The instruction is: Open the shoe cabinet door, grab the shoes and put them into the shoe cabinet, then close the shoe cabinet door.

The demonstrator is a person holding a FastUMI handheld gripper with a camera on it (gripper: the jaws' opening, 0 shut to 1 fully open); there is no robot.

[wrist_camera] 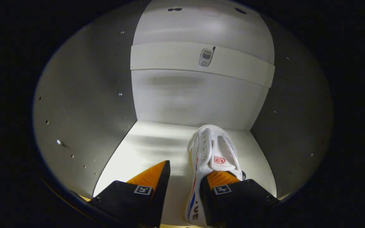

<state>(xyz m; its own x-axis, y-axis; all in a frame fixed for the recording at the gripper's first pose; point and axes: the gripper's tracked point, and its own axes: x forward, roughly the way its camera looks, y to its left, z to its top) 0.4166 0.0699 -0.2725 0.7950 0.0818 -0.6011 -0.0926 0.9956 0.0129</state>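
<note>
White shoe lying lengthwise toward the shelf's back edge; hand-held gripper spread apart, right finger touching it.

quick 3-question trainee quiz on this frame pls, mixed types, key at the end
1. True or false: the gripper has both fingers pressed on the shoe.
2. The shoe rests on: A) the upper shelf B) the cabinet floor C) the left wall
3. What small item lies on the upper shelf?

Key:
1. False. The fingers are apart, and the shoe lies against the right finger only.
2. B
3. A small grey clip-like part; its exact kind cannot be told.
</note>
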